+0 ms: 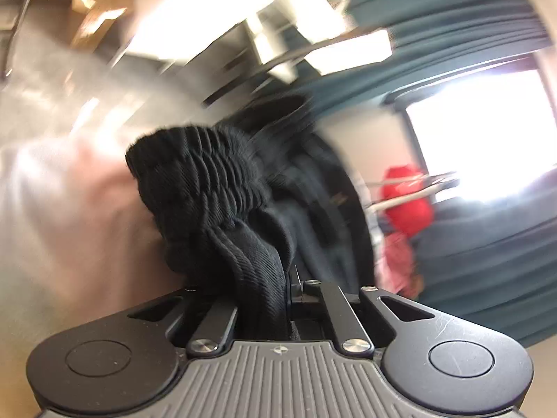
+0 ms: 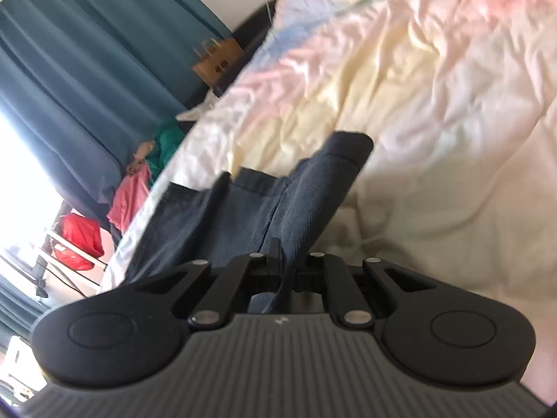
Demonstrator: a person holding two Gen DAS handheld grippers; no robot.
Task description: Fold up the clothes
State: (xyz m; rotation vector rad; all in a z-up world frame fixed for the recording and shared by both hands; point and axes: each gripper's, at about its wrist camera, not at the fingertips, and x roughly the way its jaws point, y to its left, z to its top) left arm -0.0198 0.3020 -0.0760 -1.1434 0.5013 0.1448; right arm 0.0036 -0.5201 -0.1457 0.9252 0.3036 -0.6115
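Though blurred in places, shows largest of all a bed (image 2: 435,122) under a rumpled pastel quilt, filling most of the right view and lying just beneath the cloth; likely serves as the folding surface. Shows next teal curtains (image 2: 87,69) hanging past the bed's far edge; plays no part in the task.

Then the task's thing. In the right view, shows a dark blue garment (image 2: 243,209) stretched forward from the right claw (image 2: 278,257) over the quilt, with its far end standing up off the bed, so apparently lifted rather than laid flat. In the left view, shows a black garment (image 1: 216,202) bunched in thick folds and raised in the air against wall and ceiling, with nothing visible under it. Cannot tell whether one piece held at two points or two separate pieces; differs in colour between views, perhaps only from the light.

Smaller: a ribbed band (image 1: 195,170), cuff or hem, crumpled atop the bunch.

Smallest: left claw (image 1: 289,289) clenched on the black cloth, with fabric wedged deep between the fingers. Right claw likewise clamped, on a thin edge of the blue cloth. Probably pinched at the edges to let the rest hang and straighten. Fits equally a piece raised for spreading out or one carried over mid-fold; cannot settle which.
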